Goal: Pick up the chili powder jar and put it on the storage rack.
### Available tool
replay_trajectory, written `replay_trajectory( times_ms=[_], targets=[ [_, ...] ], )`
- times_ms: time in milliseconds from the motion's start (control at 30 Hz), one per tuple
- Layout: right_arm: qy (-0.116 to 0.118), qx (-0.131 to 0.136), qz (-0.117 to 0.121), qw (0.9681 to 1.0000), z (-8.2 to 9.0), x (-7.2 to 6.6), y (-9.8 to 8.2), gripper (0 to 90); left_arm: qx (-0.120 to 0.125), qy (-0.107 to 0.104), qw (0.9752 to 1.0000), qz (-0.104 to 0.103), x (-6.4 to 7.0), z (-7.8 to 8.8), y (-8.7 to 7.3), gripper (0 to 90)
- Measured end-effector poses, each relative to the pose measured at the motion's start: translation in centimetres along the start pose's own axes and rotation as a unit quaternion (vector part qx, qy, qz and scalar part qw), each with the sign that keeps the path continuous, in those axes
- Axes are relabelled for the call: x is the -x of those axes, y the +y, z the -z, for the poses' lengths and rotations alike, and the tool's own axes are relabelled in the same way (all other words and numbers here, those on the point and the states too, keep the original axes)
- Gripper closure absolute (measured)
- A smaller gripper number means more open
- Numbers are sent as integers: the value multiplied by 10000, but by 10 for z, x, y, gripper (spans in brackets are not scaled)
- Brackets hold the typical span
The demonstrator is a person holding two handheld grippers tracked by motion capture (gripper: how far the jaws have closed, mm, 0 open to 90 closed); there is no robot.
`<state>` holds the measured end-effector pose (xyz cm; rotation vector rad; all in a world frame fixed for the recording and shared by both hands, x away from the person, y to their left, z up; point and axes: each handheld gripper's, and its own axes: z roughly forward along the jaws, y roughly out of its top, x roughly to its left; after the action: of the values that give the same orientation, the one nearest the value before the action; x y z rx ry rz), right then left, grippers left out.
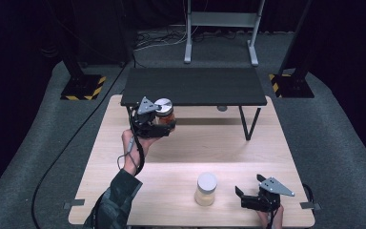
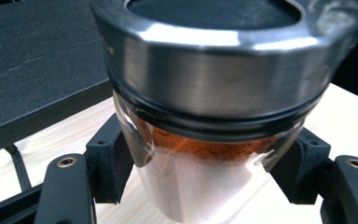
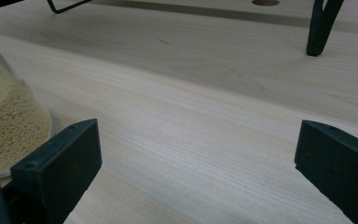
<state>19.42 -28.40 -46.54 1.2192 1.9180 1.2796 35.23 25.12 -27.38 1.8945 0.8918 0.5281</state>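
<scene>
Wooden table, black shelf behind held jar

On the table, a raised shelf stands along the far edge. One jar is held just before the shelf's left end by the left gripper. Another jar stands near the front edge, immediately left of the right gripper.
</scene>
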Motion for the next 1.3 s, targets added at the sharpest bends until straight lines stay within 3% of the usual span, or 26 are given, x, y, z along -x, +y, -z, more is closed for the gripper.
replay_trajectory(
  times_ms=[1033, 1300],
  targets=[
    [-2, -47, 48, 10000, -1, -1, 2, 0, 179, -90, 9996, -186, 4, -2, 34, 309],
    [-1, -47, 48, 10000, -1, -1, 2, 0, 172, -106, 9997, -134, 1, -5, 43, 309]
  ],
)
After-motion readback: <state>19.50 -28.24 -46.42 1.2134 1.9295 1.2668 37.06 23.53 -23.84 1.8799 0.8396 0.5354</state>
